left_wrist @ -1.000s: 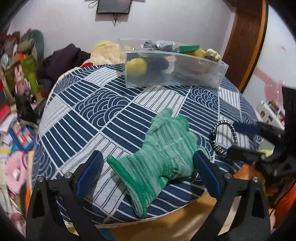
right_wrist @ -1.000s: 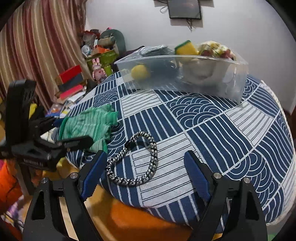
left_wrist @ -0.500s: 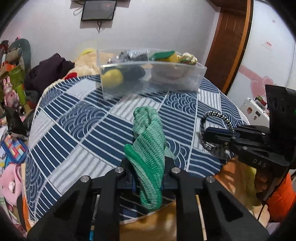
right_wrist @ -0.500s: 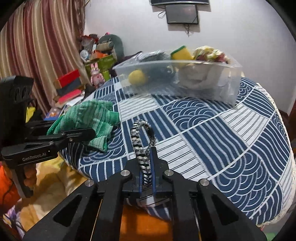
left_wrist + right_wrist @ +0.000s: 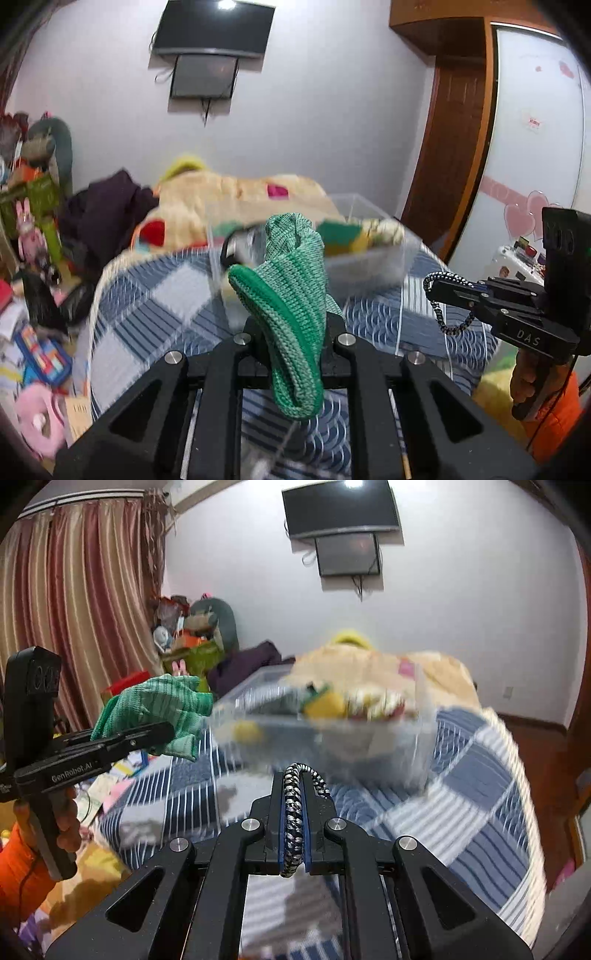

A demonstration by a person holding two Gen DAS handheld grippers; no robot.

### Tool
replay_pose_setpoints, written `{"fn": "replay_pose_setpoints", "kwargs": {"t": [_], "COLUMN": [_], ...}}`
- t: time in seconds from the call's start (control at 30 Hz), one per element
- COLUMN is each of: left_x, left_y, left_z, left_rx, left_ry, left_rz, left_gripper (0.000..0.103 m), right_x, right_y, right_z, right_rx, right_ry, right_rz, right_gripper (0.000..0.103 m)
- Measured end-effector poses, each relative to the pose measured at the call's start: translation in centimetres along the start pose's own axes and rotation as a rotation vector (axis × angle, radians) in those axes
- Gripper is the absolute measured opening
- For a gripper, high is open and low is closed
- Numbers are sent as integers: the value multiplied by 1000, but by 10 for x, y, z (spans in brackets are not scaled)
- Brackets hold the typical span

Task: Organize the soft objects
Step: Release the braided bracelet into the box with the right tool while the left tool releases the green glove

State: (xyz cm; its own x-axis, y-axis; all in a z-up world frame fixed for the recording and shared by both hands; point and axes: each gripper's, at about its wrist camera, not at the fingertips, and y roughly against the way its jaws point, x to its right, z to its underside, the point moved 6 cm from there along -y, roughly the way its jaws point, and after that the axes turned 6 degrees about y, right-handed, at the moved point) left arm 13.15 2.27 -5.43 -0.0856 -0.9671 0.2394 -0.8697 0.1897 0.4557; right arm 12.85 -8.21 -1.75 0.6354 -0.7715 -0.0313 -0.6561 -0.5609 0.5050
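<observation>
My left gripper [image 5: 291, 325] is shut on a green knitted glove [image 5: 291, 295] and holds it up above the table; the glove also shows in the right wrist view [image 5: 159, 705]. My right gripper [image 5: 293, 794] is shut on a black-and-white braided cord loop [image 5: 293, 812], lifted off the table; the loop hangs from it in the left wrist view [image 5: 439, 302]. A clear plastic bin [image 5: 332, 731] with several soft items stands ahead on the blue patterned tablecloth [image 5: 461, 812].
The bin [image 5: 369, 266] holds a yellow ball, a green-yellow sponge and other items. A cream blanket [image 5: 229, 199] and dark clothes [image 5: 107, 210] lie behind the table. Toys and books clutter the floor at left [image 5: 33, 332]. A wooden door [image 5: 454, 147] is at right.
Both grippers have risen off the table with their objects and moved toward the bin. One second ago both were open around the glove and the cord; they shut half a second ago.
</observation>
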Motion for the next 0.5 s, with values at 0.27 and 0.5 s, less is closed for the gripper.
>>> {"fn": "replay_pose_setpoints", "kwargs": {"t": [0.27,0.5], "left_x": [-1,-13], "left_y": [-29,-71], "left_z": [-50,-71], "left_rx": [49,13], "left_ry": [-11,51], "left_rz": [-5,46], "left_gripper": [13,13], "right_x": [4,20], "right_y": [-13,-59], "right_z": [-66,-85], "right_rx": [102,39], "right_ry": [79,119], "right_rz": [37,92], "right_gripper": [6,6]}}
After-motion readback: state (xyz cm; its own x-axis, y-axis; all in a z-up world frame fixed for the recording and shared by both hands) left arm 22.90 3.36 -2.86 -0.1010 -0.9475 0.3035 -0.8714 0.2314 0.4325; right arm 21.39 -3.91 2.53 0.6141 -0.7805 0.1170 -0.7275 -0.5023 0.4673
